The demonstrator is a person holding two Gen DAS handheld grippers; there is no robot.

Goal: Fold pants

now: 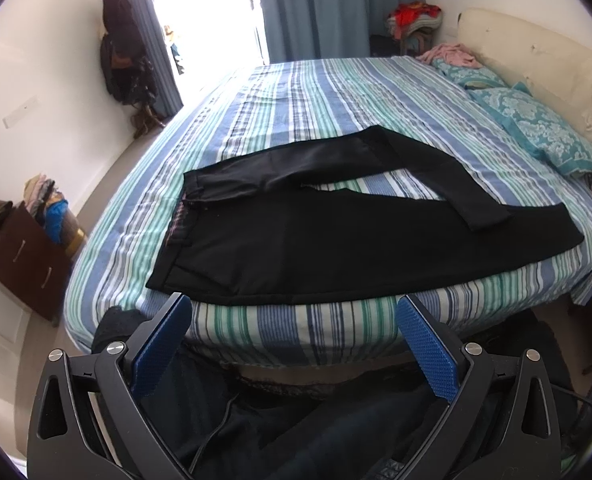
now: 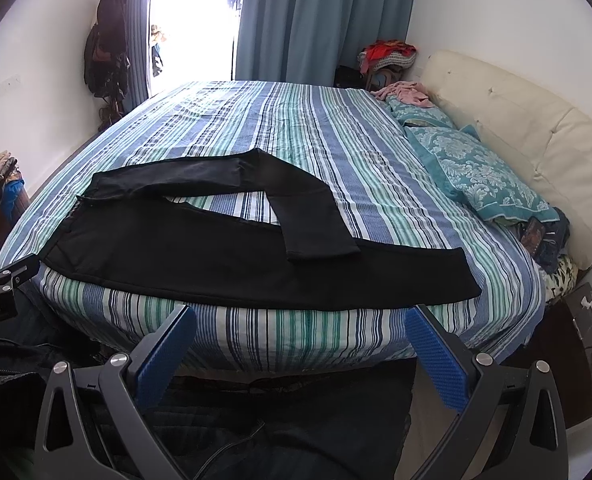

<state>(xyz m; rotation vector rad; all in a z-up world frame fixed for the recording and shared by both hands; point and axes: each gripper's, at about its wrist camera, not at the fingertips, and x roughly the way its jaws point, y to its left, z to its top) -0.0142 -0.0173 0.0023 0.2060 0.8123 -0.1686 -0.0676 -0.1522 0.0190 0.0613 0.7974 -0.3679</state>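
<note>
The black pants [image 1: 336,252] [image 2: 199,260] lay spread along the near edge of the striped bedspread [image 1: 316,92] [image 2: 296,120], waistband to the left, the far leg bent back so its cuff rested on the near leg. Both claws hung short of the mattress, touching nothing: the left gripper [image 1: 293,310] gaped wide and empty, and so did the right gripper [image 2: 300,320]. A teal patterned pillow [image 1: 544,128] [image 2: 480,172] sat by the cream headboard [image 2: 536,120].

Black pants [image 1: 336,240] lie on a bedspread [image 1: 296,92] striped blue, green and white; teal floral pillows [image 2: 480,176] far right; blue curtains [image 2: 316,20]; blue gripper pads [image 1: 428,344].
</note>
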